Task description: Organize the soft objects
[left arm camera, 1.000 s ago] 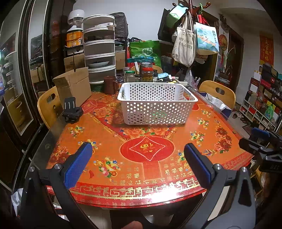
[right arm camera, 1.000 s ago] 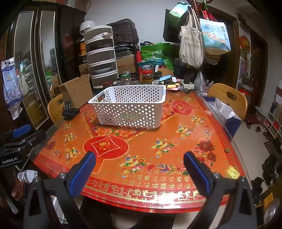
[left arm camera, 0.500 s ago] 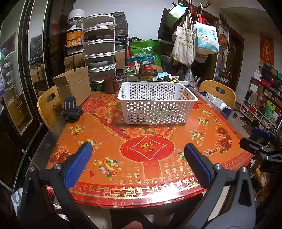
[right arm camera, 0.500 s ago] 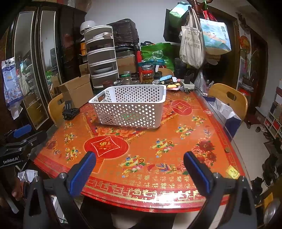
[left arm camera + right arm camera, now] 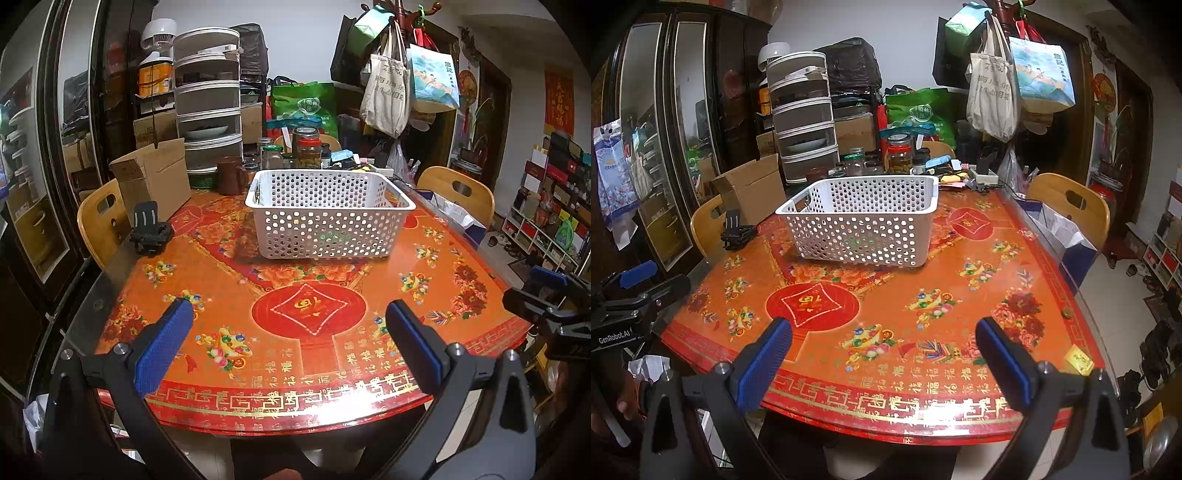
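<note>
Nothing shifted since before: left gripper (image 5: 288, 343) and right gripper (image 5: 882, 354) spread wide, unloaded; white basket (image 5: 328, 218) with something green faintly inside.

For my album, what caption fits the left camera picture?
Open left tongs wait before a white basket on the red table.

basket (image 5: 328, 221) contents: only a green smudge shows through the holes, can't tell what it is
jars (image 5: 899, 153) behind the basket: bottoms hidden by the basket wall, labels way too small to read
right gripper (image 5: 546, 295) in the left view: chopped off by the frame edge, can't see how its fingers sit
surface (image 5: 960, 295) near edge: hidden behind the gripper arms
</note>
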The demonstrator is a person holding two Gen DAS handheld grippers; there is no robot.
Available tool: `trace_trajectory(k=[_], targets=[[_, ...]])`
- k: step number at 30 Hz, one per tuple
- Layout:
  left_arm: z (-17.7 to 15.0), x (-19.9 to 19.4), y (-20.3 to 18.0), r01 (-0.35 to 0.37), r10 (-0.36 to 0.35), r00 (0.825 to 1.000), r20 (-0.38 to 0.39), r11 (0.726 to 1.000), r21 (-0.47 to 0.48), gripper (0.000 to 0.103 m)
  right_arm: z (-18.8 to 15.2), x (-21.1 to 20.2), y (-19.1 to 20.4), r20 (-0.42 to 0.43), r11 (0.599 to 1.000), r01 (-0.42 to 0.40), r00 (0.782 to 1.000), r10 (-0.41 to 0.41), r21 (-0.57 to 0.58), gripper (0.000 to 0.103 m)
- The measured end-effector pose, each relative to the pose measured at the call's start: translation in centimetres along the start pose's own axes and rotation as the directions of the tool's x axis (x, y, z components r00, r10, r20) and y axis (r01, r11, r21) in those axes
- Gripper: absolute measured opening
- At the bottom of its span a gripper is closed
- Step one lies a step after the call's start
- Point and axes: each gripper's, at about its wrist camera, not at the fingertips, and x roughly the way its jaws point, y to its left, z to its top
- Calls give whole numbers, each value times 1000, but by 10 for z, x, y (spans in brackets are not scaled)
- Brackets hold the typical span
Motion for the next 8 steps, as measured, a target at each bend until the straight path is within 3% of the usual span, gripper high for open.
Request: trace_trajectory(k=[8], targets=[[0,1,0,1,-1,1000,-1,1000,5,103,0,0,0,-2,1000,-1,1000,1,1,100]])
